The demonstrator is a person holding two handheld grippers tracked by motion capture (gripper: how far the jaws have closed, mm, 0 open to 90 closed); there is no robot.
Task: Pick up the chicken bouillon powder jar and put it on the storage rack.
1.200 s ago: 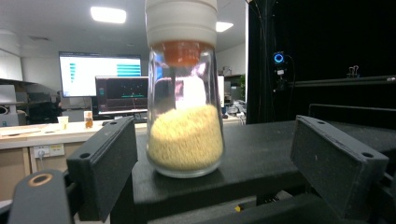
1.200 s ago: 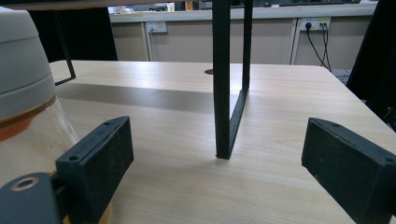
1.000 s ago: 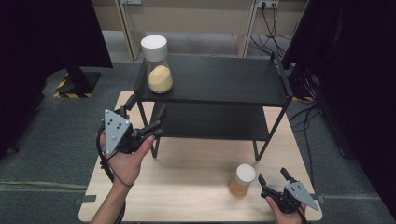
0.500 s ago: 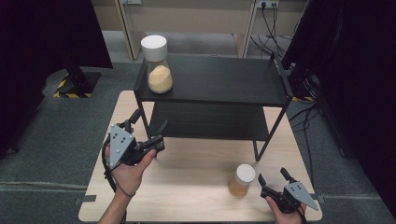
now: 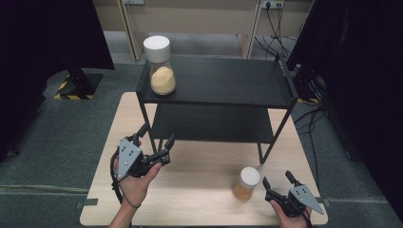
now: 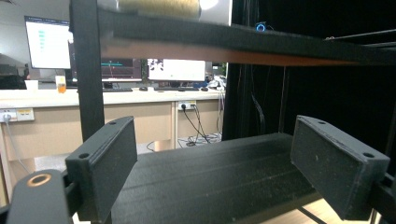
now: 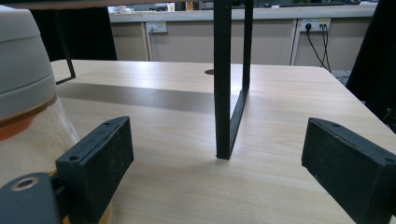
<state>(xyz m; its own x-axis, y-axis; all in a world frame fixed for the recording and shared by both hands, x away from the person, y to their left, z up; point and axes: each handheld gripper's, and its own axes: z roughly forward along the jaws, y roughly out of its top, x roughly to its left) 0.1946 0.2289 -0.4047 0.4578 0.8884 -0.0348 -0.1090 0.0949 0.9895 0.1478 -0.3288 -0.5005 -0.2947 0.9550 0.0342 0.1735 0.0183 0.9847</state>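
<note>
Standing upright on the wooden table (image 5: 204, 190), the small jar (image 5: 246, 184) with a white lid and orange-brown contents sits at about 5 o'clock of the tabletop, just in front of the black two-tier rack (image 5: 216, 92). Right gripper (image 5: 279, 181) is held just beside the jar at its 3 o'clock, jaws spread wide with nothing between them; in the right gripper view the jar (image 7: 28, 116) lies outside the left jaw, not in the gap. Left gripper (image 5: 156, 141) is held at about 8 o'clock of the table, near the rack's front left leg, jaws likewise released and empty, looking in over the lower shelf (image 6: 210, 177). A second, taller jar (image 5: 160, 65) with a white lid and pale yellow granules stands on the rack's top shelf at its 10 o'clock corner. Judged on handling: the small jar appears to be clear glass or hard plastic, though the view is too coarse to say which; expect a rigid, smooth and somewhat slippery wall, modest weight, breakable if dropped. Hold is best taken across the body below the lid, jaws squarely on opposite sides, keeping it upright.
</note>
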